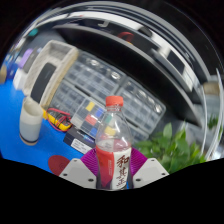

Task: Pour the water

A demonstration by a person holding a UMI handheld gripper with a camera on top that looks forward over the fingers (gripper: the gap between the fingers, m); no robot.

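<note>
Right, nearest to us the gripper (112,172) has its two fingers either side of a bottle (112,145), and both pads (92,168) look pressed against its lower body, so I call that a pinch on the bottle and not a loose bracket. It is a clear bottle with a red cap (114,102) and a red label (117,165) bearing white characters, and it stands upright between the fingers, leaning only a touch. The cap is on (so no water is leaving until that is dealt with, as I judge it). Whether its base rests on the blue table (12,128) or hangs just above it I cannot tell, since the fingers hide the bottom. Off to the left and a little beyond stands a pale cup (31,122) on the blue surface, the likely target for the water, well apart from the bottle. Near it lies a small red and yellow object (60,121) I cannot identify. To the right, just past the fingers, green leaves (178,150) crowd in. Farther back sits a wire rack (105,85) and a white box-like container (55,62). To do this step well, I would keep the squeeze firm and low, hold the bottle vertical while carrying it towards the cup, and tip slowly only once its mouth is over the rim.
</note>
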